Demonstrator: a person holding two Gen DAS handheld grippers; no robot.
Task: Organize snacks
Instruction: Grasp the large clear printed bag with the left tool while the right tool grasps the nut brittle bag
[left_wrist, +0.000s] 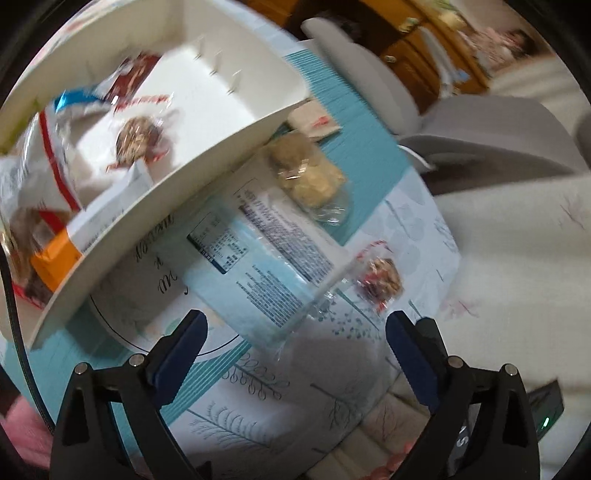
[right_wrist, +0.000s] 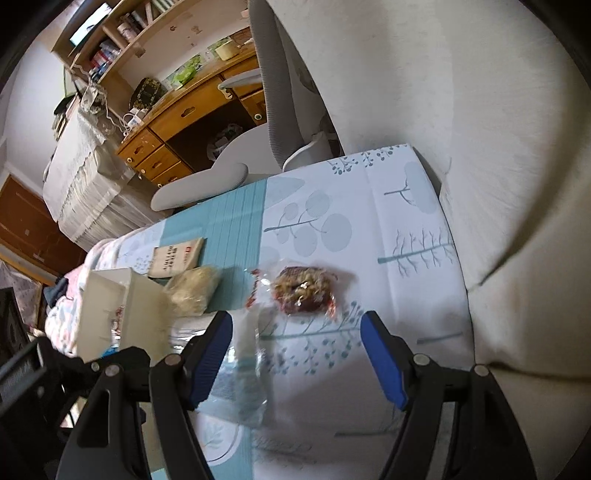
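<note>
Several snacks already lie in the white tray (left_wrist: 207, 155) at the left of the left wrist view: a white bag with red and blue print (left_wrist: 55, 147), a round nut cake in clear wrap (left_wrist: 138, 142) and a packet with an orange end (left_wrist: 55, 264). The tray stands on the bench (left_wrist: 369, 162), which has a cloth with teal bands and drawn trees.

Just beside the tray's wall lies a flat pale-blue packet (left_wrist: 258, 266), printed side up. Its long axis runs from the tray toward the left claw (left_wrist: 295, 332), and one clear sealed end points at the gap between the fingers. Beyond it is a beige lumpy snack in a clear bag (left_wrist: 308, 171), and to the right a small nut cake in red-edged wrap (left_wrist: 380, 282).

The left claw points steeply down, its jaws wide apart, gripping nothing.

In the right wrist view the same nut cake (right_wrist: 301, 290) lies flat on the cloth, just ahead of the right claw (right_wrist: 297, 332). This claw also tilts down, jaws apart and empty.
</note>
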